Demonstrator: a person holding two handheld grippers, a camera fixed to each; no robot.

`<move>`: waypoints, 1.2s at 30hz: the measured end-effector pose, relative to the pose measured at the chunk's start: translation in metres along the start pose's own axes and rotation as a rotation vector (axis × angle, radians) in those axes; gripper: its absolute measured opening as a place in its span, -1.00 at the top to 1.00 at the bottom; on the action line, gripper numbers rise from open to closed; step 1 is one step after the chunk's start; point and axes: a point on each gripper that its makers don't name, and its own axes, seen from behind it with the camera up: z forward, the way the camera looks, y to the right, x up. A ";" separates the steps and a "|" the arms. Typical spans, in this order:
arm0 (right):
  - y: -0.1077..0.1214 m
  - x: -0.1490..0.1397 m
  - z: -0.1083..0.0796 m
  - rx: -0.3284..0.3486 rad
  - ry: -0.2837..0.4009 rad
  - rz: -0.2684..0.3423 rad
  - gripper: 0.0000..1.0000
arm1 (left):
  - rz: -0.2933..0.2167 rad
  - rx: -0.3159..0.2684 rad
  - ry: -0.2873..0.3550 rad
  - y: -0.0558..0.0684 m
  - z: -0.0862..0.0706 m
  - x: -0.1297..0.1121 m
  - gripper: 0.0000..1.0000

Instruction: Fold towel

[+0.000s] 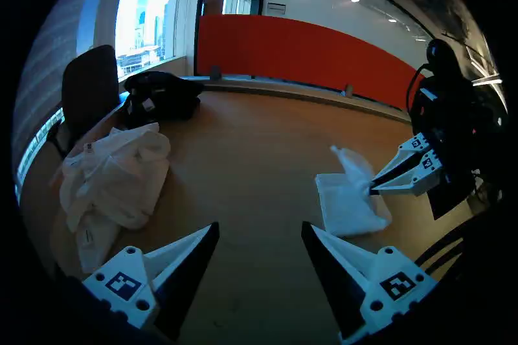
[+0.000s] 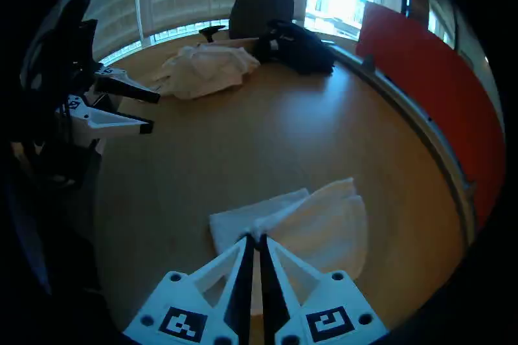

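Fingers of the right gripper are clenched on a raised fold of the white towel, lifting that corner while the rest lies flat on the wooden table, toward its near edge. The left gripper hovers level above bare wood, jaws spread wide and grasping nothing. At the far edge a heap of white cloth sits beside a black bag, with a dark chair behind. An orange panel lines the adjoining edge, next to a bright window
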 end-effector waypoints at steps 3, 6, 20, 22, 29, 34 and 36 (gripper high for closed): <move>-0.003 -0.004 0.013 0.013 -0.015 0.015 0.75 | -0.004 0.002 -0.006 -0.002 -0.001 -0.003 -0.88; -0.006 -0.006 0.020 0.027 -0.020 0.032 0.57 | -0.005 0.007 -0.010 -0.004 -0.002 -0.005 -0.88; -0.007 -0.009 0.011 0.030 -0.001 0.099 -0.56 | -0.009 0.019 -0.012 -0.013 -0.004 -0.003 -0.88; -0.006 -0.012 0.008 0.022 -0.002 0.111 -0.67 | -0.009 0.018 -0.010 -0.012 -0.004 -0.002 -0.88; -0.005 -0.019 0.000 0.005 0.002 0.133 -0.70 | -0.004 0.015 -0.005 -0.012 -0.004 0.001 -0.88; -0.007 -0.027 -0.003 -0.007 -0.006 0.139 -0.70 | -0.001 0.015 -0.001 -0.013 -0.005 0.002 -0.88; -0.008 -0.032 -0.004 -0.013 -0.011 0.144 -0.70 | 0.001 0.015 0.001 -0.013 -0.006 0.003 -0.88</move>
